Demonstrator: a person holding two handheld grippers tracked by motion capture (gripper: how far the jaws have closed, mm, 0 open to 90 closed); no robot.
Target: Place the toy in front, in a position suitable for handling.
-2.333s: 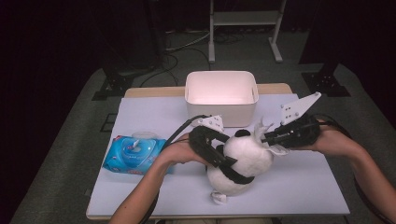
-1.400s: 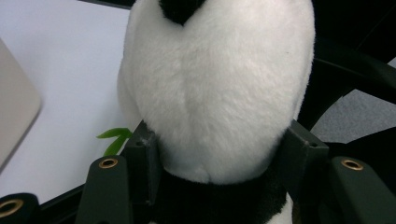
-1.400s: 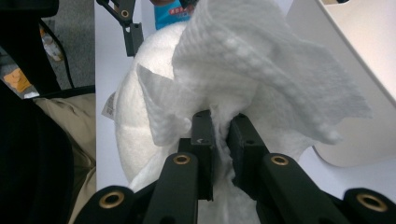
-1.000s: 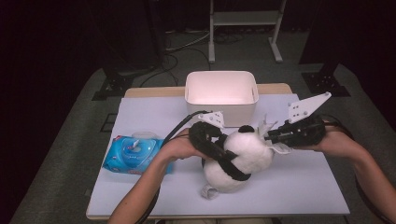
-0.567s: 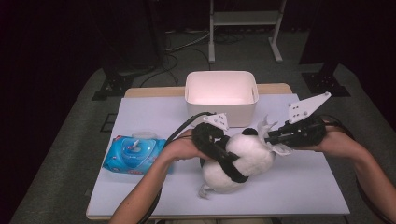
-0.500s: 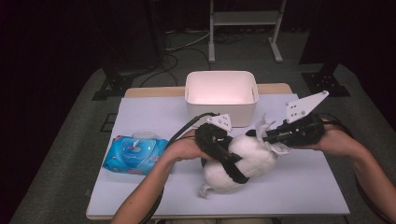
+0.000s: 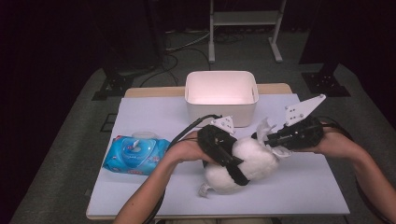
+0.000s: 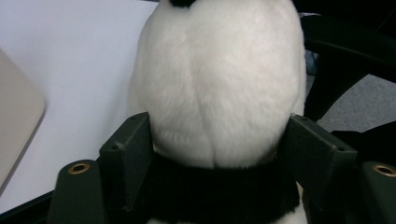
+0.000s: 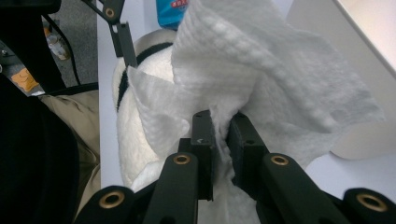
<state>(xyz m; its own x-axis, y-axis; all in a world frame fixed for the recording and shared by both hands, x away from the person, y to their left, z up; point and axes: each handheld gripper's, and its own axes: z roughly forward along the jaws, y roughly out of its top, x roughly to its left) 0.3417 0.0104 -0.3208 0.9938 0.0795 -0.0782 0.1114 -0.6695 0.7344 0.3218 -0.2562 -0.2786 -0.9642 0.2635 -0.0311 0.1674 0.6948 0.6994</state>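
Fingers of the left gripper (image 8: 212, 154), just opening, straddle the plush toy (image 7: 243, 163) lying on the surface, while the right gripper (image 9: 219, 140) pinches a wet wipe (image 9: 261, 70) against its fur, so wiping seems underway, not finished.

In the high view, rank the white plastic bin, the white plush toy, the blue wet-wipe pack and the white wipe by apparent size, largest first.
1. White plastic bin, though it sits farther from the camera.
2. White plush toy and blue wet-wipe pack: too alike to rank, and the toy is partly covered.
3. White wipe, smallest.
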